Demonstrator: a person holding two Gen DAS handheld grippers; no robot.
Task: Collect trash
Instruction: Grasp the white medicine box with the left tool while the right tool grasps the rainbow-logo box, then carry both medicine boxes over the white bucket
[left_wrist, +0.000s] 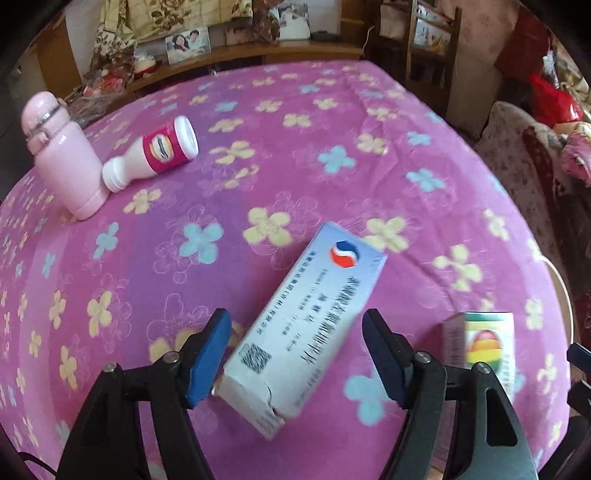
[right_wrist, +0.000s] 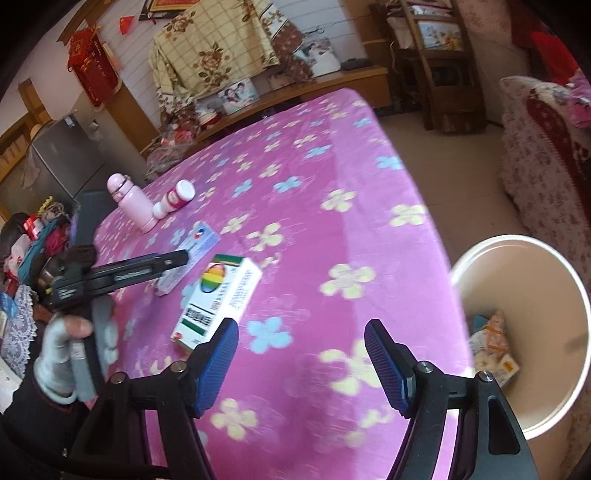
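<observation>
Between the left gripper's (left_wrist: 297, 354) wide-open, empty jaws lies a pale blue medicine carton (left_wrist: 303, 328), lined up for grasping; right gripper (right_wrist: 301, 360) open, empty

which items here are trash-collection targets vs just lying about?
Job:
pale blue-white cardboard medicine box, between the open left tool's fingers
white cardboard box with rainbow logo
round cream bin

Probably lying about:
pink flask
white plastic bottle with magenta label
framed photos

A lived-in home: family photos (right_wrist: 238, 95), flowered tablecloth (right_wrist: 332, 177), fridge (right_wrist: 62, 162), armchair (right_wrist: 535, 147).
</observation>
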